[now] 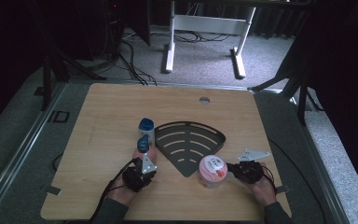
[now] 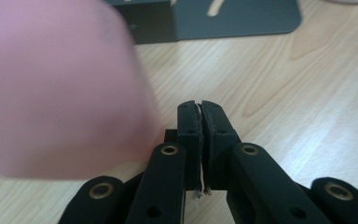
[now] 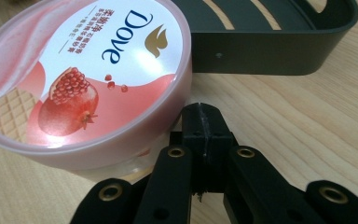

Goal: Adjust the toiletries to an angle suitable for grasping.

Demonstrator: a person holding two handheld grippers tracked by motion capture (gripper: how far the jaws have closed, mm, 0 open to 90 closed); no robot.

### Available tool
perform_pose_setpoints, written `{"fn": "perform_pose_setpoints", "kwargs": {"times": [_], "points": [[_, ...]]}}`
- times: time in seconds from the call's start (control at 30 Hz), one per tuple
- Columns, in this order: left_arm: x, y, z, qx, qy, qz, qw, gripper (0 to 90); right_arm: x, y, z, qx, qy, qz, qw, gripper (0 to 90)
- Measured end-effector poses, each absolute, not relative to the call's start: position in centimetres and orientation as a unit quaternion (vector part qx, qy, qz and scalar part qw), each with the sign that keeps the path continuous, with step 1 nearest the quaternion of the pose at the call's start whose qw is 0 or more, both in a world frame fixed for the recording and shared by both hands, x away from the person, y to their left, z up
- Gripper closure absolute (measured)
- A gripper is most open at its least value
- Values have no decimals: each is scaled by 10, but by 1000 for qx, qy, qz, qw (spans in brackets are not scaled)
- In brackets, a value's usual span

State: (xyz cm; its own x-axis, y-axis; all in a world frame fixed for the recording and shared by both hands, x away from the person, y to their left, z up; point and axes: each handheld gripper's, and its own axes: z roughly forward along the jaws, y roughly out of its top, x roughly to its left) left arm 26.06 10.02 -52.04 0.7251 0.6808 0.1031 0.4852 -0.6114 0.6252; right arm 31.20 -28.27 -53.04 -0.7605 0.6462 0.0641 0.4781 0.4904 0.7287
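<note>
- Grey carpet lies around a pale wooden desk point(image 1: 112, 112), with a white frame point(image 1: 205, 28) and loose cables on the floor beyond the desk's far edge.
- Near the middle of the desk sits a dark fan-shaped rack point(image 1: 189, 142) with curved slots, its point turned toward the person.
- Just left of the rack stands a white bottle point(image 1: 147, 128) with a blue cap; nearer the person is a pink bottle point(image 1: 142, 148) with a blue top, touching or almost touching it.
- The left gripper point(image 1: 140, 173) rests on the desk just behind the pink bottle. In the left gripper view its jaws are pressed together on nothing point(image 2: 200, 126), and the pink bottle point(image 2: 60, 88) looms as a blur just to their left; whether it touches the gripper I cannot tell.
- A round pink tub point(image 1: 212, 171) with a pomegranate on its lid stands at the rack's near tip, between the two hands.
- The right gripper point(image 1: 242, 170) lies just to the right of this tub. In the right gripper view its jaws are closed and empty point(image 3: 204, 126), with the tub point(image 3: 84, 79) right beside their tips at the left and the rack's wall point(image 3: 270, 58) beyond.
</note>
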Motion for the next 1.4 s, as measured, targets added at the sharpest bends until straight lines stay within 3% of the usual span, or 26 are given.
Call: {"fn": "perform_pose_setpoints", "kwargs": {"times": [0.27,0.8,1.4], "points": [[261,78,-522,890,292,130,326,794,306,-277,-531,317,862,380,104,900],[272,39,-527,889,231,70,388,534,297,-271,-531,275,878,382,91,900],[279,24,-530,891,203,44,403,471,294,-270,-532,249,887,380,81,894]]}}
